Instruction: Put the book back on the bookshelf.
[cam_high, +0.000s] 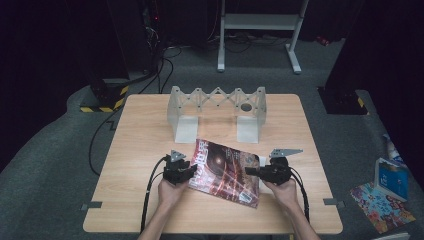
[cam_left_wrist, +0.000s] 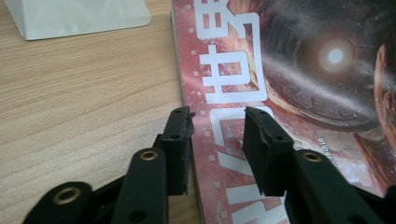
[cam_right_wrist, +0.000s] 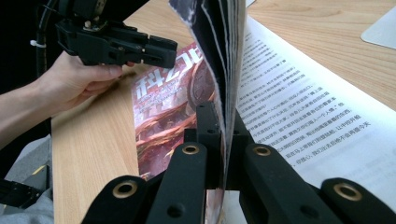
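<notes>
Meanwhile, the right gripper (cam_right_wrist: 223, 154) is pinching the limp magazine (cam_high: 227, 170) pages at their free edge on the table (cam_high: 145, 135), while the left gripper (cam_left_wrist: 217, 140), jaws apart, is pressing its spine.

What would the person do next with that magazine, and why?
Probably swing the right gripper up and over toward the spine, turning the lifted pages. Its jaws are shut on a bunch of pages of the magazine, raised off a printed page. The left gripper is open, jaws over the cover at the spine edge, seemingly ready to press it down.
</notes>
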